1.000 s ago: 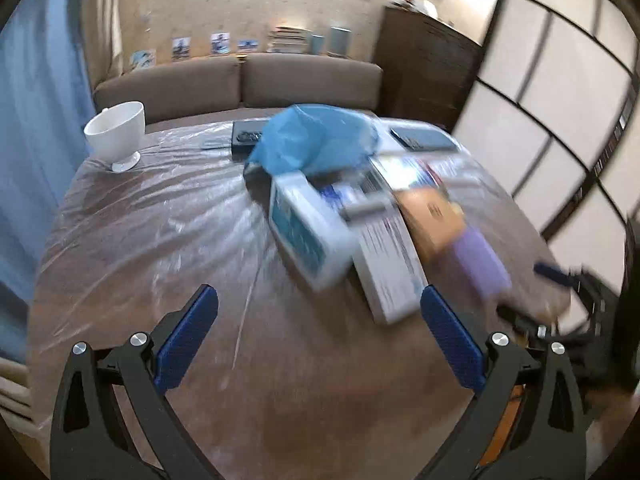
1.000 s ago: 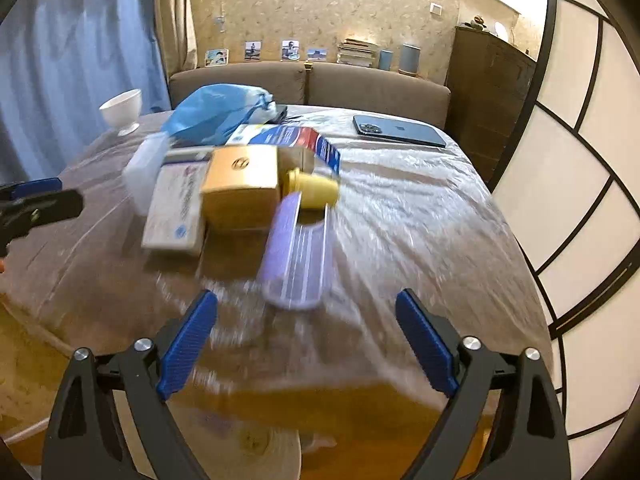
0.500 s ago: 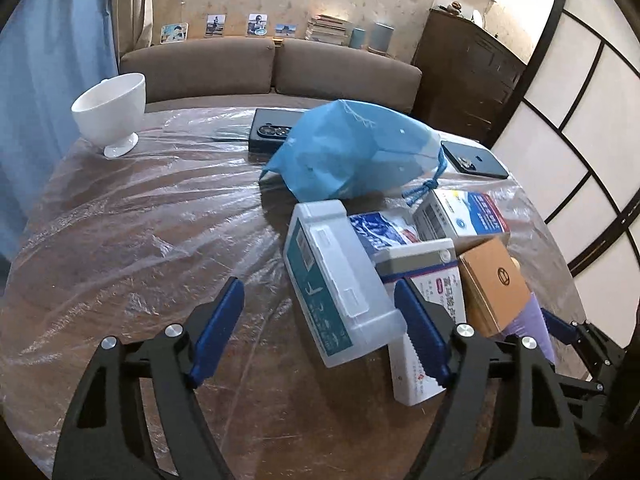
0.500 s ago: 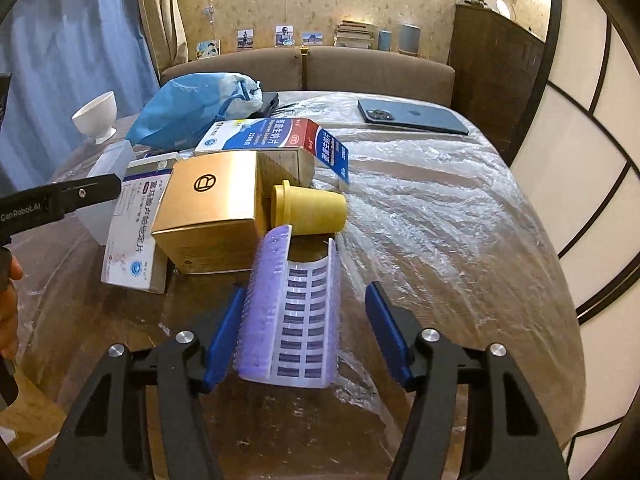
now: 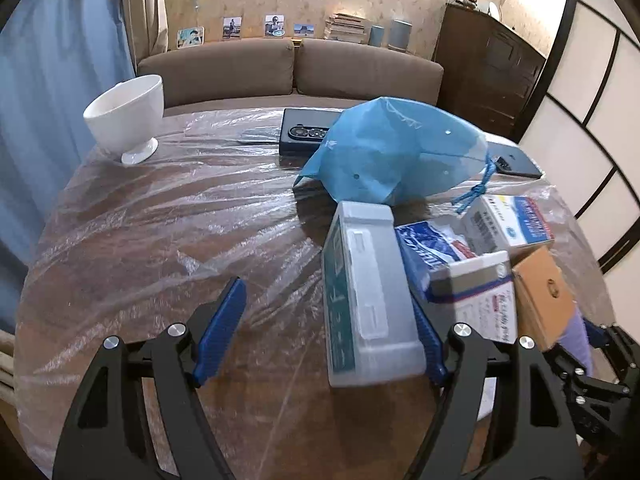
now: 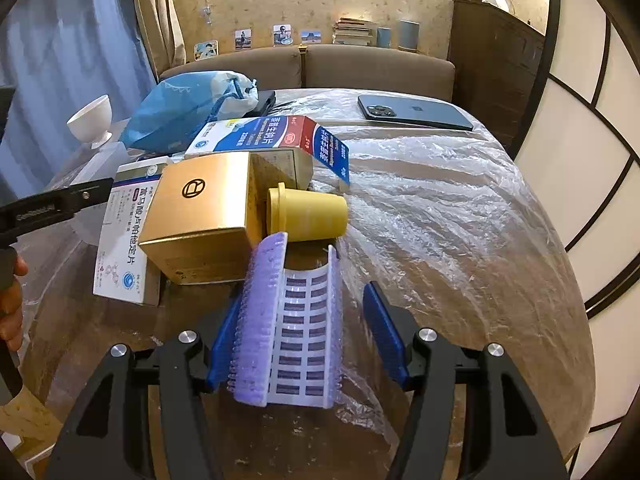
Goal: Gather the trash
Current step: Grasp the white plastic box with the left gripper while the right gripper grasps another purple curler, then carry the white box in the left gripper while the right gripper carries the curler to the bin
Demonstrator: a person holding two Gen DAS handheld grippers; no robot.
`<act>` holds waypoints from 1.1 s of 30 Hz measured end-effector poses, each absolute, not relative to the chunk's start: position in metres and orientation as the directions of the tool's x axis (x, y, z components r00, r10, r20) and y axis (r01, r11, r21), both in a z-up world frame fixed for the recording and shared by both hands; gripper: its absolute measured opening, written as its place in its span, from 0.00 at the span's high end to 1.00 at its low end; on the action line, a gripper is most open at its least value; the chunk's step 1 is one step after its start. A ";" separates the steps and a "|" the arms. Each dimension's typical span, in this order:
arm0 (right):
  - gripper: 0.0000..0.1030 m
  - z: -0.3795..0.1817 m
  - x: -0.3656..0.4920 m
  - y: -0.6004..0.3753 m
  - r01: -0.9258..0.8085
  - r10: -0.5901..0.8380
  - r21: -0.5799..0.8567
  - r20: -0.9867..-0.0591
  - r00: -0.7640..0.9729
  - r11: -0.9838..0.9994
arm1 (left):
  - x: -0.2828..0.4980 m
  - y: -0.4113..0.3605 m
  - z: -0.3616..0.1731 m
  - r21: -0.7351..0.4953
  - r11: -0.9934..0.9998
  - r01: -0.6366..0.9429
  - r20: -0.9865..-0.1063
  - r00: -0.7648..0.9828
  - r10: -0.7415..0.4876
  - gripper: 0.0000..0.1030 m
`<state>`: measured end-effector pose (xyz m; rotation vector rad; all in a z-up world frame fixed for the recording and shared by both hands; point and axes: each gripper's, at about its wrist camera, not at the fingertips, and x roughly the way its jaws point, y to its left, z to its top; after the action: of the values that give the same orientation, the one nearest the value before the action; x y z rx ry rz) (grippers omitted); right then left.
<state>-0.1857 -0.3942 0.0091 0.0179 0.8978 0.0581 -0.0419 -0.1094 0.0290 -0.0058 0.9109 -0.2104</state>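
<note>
A frosted plastic case [image 5: 370, 300] with a teal label was seen lying on the film-covered bench [image 5: 168, 232], between the left gripper [image 5: 328, 336] jaws, which had just been closing; only the right pad touched it. A curled purple pill sheet [image 6: 292, 320] lay between the right gripper [image 6: 306, 338] jaws, also just closing, its left edge against one pad.

My right gripper [image 6: 306, 342] has been closing around the curled purple blister sheet [image 6: 294, 320]; its left pad touches, the right stands just clear. Beyond lie a yellow cup [image 6: 308, 214], gold box [image 6: 200, 216] and blue bag [image 6: 184, 108].
</note>
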 end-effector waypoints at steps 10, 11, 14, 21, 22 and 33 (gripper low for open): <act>0.60 0.015 -0.188 -0.394 -0.057 0.057 0.027 -0.768 0.638 0.998 | -0.037 -0.113 0.023 -0.071 0.979 0.191 -0.793 0.584 -0.171 0.68; 0.60 0.016 -0.189 -0.394 -0.057 0.061 0.032 -0.767 0.639 0.998 | -0.039 -0.111 0.025 -0.070 0.980 0.188 -0.790 0.589 -0.169 0.68; 0.60 0.021 -0.190 -0.397 -0.055 0.079 0.058 -0.763 0.641 0.997 | -0.044 -0.109 0.029 -0.077 0.979 0.189 -0.783 0.596 -0.177 0.68; 0.60 0.030 -0.196 -0.401 -0.058 0.120 0.108 -0.760 0.639 0.992 | -0.058 -0.103 0.039 -0.074 0.976 0.204 -0.771 0.610 -0.186 0.68; 0.60 0.031 -0.198 -0.401 -0.060 0.124 0.112 -0.759 0.640 0.992 | -0.059 -0.103 0.040 -0.077 0.975 0.206 -0.771 0.608 -0.190 0.68; 0.60 0.041 -0.216 -0.392 -0.092 0.162 0.134 -0.752 0.639 0.987 | -0.084 -0.099 0.049 -0.109 0.965 0.238 -0.765 0.600 -0.234 0.68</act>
<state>-0.2159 -0.3920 0.0407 0.0858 0.8656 0.1453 -0.0844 -0.0987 0.0488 0.0045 0.8861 -0.2732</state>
